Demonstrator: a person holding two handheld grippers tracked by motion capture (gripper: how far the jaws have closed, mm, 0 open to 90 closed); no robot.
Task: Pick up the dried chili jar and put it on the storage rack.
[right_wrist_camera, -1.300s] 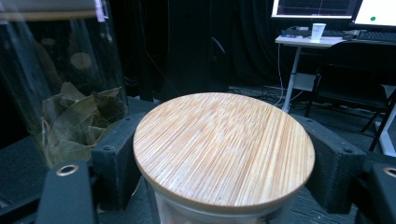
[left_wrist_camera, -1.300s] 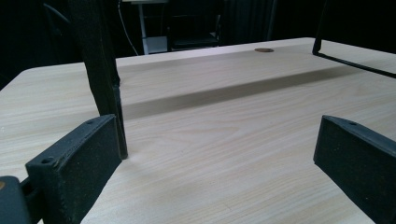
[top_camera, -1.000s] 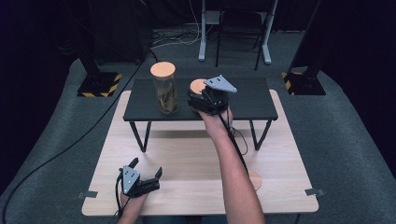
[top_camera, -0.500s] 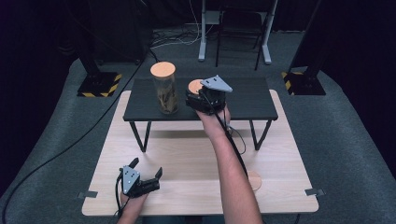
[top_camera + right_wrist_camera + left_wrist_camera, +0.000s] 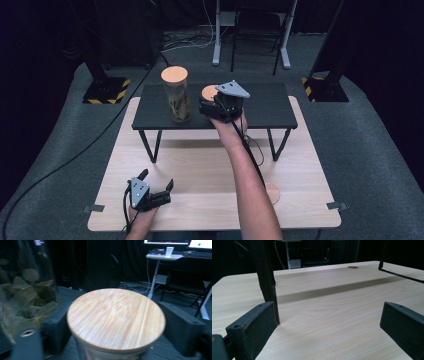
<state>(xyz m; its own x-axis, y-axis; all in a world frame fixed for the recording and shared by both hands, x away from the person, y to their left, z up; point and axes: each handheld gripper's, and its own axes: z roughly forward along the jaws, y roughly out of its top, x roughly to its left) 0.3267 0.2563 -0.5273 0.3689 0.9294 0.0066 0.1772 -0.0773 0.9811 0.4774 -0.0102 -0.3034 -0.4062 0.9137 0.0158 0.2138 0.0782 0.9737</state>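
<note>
Dark raised shelf (image 5: 260, 107) carries the short jar (image 5: 115, 322), standing between the right gripper (image 5: 212, 107) fingers, which have just been opening. Release step; next, withdraw clear. Left gripper (image 5: 156, 190) fingers spread, on the worktop (image 5: 200, 170).

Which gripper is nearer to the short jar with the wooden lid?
Right. The right gripper has its jaws on either side of the short jar on the black shelf. The left gripper sits far off, low on the wooden table.
</note>
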